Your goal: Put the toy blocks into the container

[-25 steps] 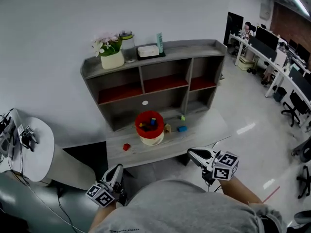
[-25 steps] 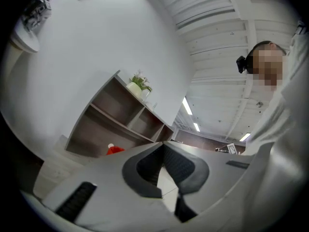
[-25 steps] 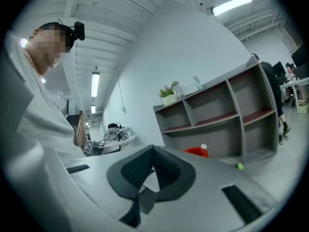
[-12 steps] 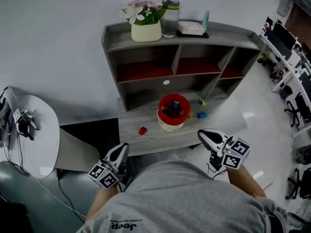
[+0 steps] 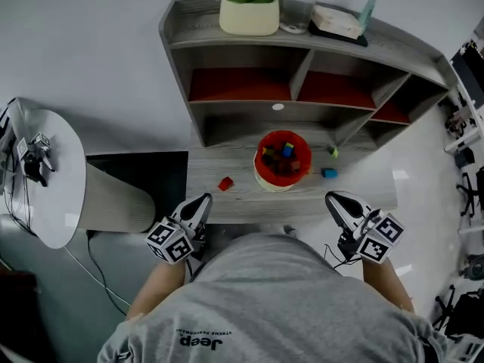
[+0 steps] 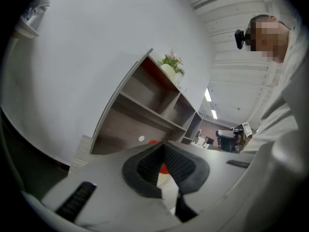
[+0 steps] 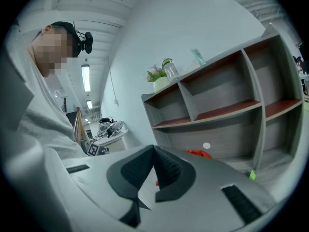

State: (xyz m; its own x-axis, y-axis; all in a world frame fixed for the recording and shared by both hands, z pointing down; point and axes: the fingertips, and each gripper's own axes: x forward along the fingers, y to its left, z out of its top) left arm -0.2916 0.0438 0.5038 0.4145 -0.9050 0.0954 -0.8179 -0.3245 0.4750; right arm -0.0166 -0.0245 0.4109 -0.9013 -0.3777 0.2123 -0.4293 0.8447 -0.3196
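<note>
Blocks (image 5: 286, 156) partly in the container (image 5: 261, 150), partly loose on the counter (image 5: 208, 174). Nearest, at the counter's front edge: left tool (image 5: 203, 201) by the front left corner, right tool (image 5: 333, 200) toward the front right corner, both short of every block. Left tool pressed together, nothing pinched, only a sliver of red background between the pads. Right tool likewise pressed together and empty. Just past the left tool, a red block (image 5: 225, 183) alone on the left part of the counter, apart from the container. Mid-counter, the red container with a pale base, several blocks heaped inside, blue and yellow among them. Right of it, a blue block (image 5: 329, 173) nearer, a green block (image 5: 333, 152) further back, neither touching it. Along the back edge, a shelf (image 5: 302, 44) with red-backed bays; on its top a flowerpot (image 5: 249, 15) and a box (image 5: 336, 21).
</note>
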